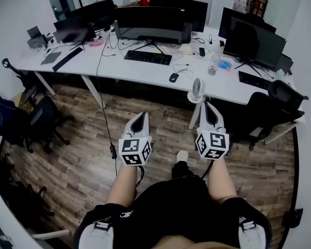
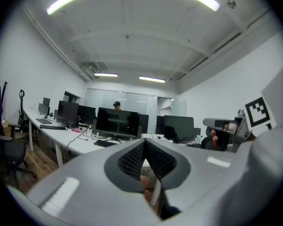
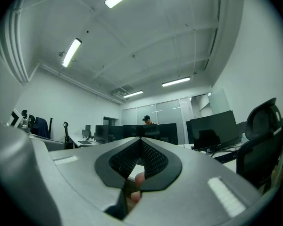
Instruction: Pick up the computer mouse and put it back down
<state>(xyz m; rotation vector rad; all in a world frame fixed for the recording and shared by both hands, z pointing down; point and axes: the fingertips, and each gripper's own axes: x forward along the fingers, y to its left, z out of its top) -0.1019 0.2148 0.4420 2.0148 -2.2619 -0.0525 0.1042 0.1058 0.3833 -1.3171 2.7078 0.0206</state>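
**Both tongs pressed together, mouse resting on the desk ahead**

At nine o'clock in the head view we see a dark, padded office chair (image 1: 39,119) standing on wood-grain plank flooring (image 1: 78,165). Next comes the left gripper (image 1: 141,116), a smooth grey shell tapering to a point. Its ribbed black pads are pressed together tip to tip, with only each other between them. At twelve o'clock from the gap between our two grippers, well apart from both, lies the computer mouse (image 1: 173,77). It is a small, black, rounded oval on the smooth white desk (image 1: 140,71), near the front edge. A flat black keyboard (image 1: 147,57) sits at about ten o'clock from it. A small, round white fan (image 1: 197,90) stands by the desk's front edge, at four o'clock from the mouse. The right gripper (image 1: 207,106) has the same grey shell, and its dimpled black pads are likewise closed on each other. At three o'clock stands a black high-backed chair (image 1: 285,95) with a curved headrest
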